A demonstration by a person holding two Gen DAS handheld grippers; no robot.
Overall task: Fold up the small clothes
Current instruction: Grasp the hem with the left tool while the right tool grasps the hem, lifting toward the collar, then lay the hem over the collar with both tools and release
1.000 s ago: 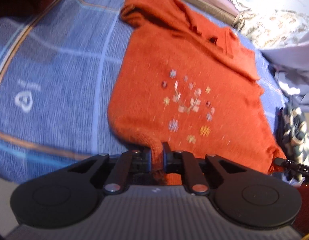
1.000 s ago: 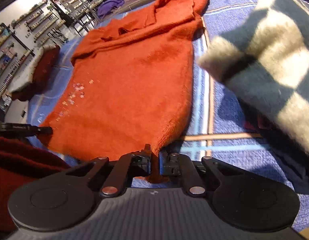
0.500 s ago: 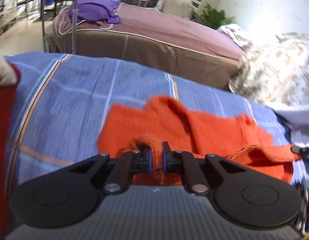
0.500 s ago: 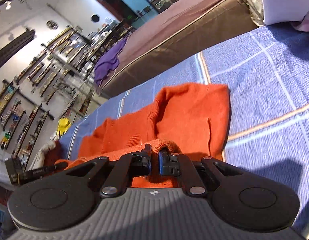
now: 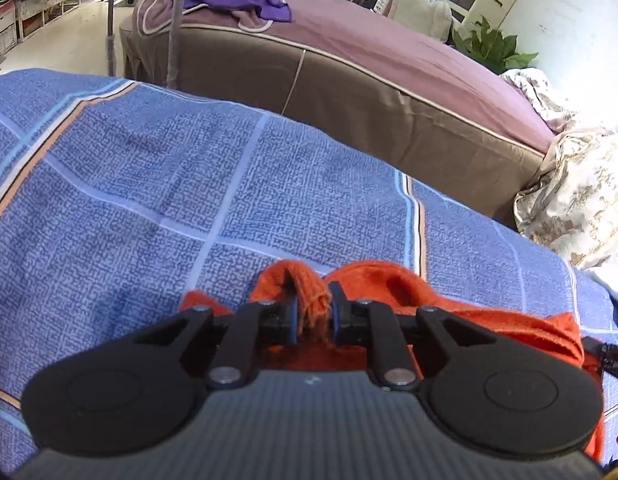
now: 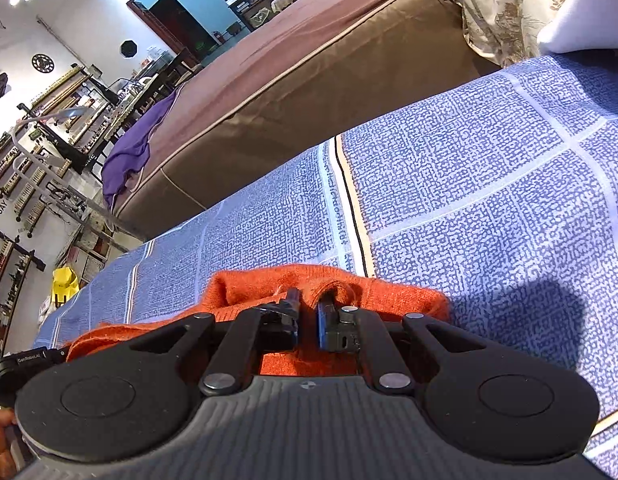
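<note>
1. Blue checked bedspread lies under your work, with a brown-skirted bed beyond it.
2. Your left hand-held gripper is clamped on a knit edge of the orange sweater, which bunches up between the blue pads.
3. Your right hand-held gripper sits over the sweater; its jaws stand slightly apart, and whether cloth is pinched there I cannot tell.
4. The sweater lies low on the bedspread, heaped just ahead of both tools.
5. Holding two points of one edge likely lets you lay the fold down evenly.
</note>
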